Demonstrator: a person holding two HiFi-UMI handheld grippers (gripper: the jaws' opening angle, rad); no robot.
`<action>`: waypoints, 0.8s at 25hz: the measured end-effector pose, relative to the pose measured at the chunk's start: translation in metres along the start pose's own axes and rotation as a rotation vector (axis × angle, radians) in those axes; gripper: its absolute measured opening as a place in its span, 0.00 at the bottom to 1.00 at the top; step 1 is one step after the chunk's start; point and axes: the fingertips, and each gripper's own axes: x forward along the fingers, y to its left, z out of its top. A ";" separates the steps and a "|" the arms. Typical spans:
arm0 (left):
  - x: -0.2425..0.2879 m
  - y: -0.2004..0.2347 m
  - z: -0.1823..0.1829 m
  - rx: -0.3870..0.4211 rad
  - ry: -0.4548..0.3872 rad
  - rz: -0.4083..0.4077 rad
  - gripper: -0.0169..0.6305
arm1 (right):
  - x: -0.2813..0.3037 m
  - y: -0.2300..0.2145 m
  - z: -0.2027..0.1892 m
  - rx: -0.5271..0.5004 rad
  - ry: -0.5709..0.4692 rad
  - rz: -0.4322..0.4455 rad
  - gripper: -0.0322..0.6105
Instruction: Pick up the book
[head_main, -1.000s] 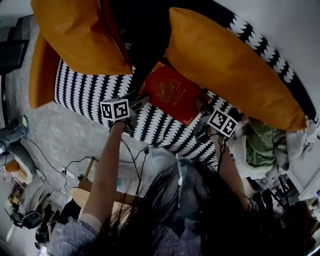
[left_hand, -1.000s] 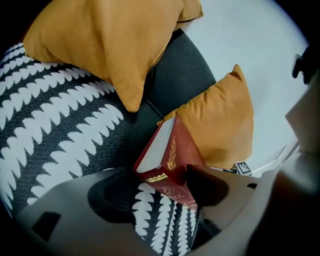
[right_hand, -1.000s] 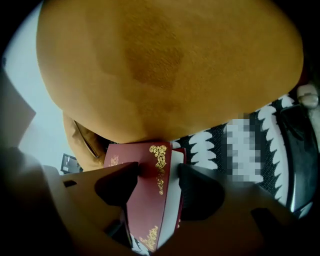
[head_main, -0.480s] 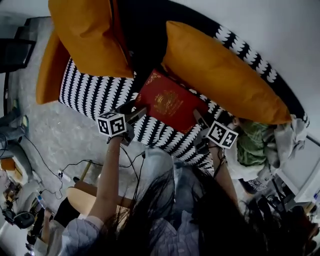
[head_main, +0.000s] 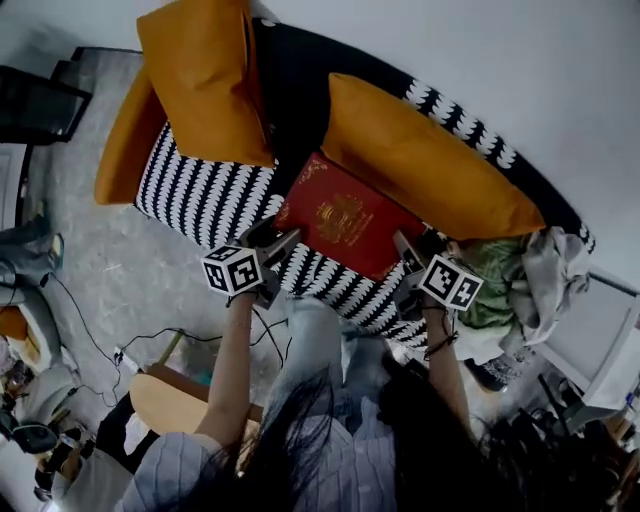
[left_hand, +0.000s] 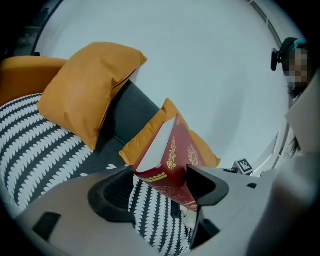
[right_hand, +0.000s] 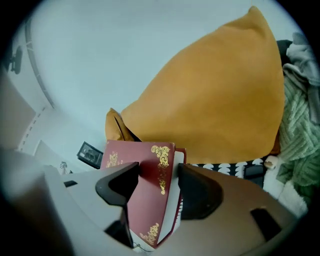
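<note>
The book (head_main: 345, 215) is dark red with gold ornament and hangs tilted above the black-and-white sofa seat (head_main: 195, 190). My left gripper (head_main: 282, 240) is shut on the book's near left corner, and its own view shows that corner (left_hand: 172, 162) wedged between the jaws (left_hand: 160, 186). At the near right corner my right gripper (head_main: 405, 250) grips the cover and page block (right_hand: 150, 200). Its jaws (right_hand: 157, 184) are closing a little tighter on the book. The book's underside is hidden.
Two orange cushions (head_main: 205, 80) (head_main: 425, 160) lean on the dark sofa back behind the book. A green knit throw (head_main: 495, 275) and grey clothes (head_main: 550, 265) are heaped at the sofa's right end. Cables (head_main: 130, 340) trail across the grey floor on the left.
Both grippers have risen together with the book held between them, so it has come up off the patterned seat. The sofa now looks smaller and farther below.
</note>
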 end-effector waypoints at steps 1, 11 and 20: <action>-0.007 -0.009 0.003 0.000 -0.016 0.000 0.55 | -0.009 0.006 0.003 -0.007 -0.008 0.005 0.46; -0.072 -0.081 0.026 0.034 -0.135 0.027 0.55 | -0.073 0.066 0.029 -0.121 -0.057 0.104 0.46; -0.128 -0.122 0.028 0.043 -0.255 0.082 0.55 | -0.108 0.111 0.034 -0.222 -0.057 0.192 0.46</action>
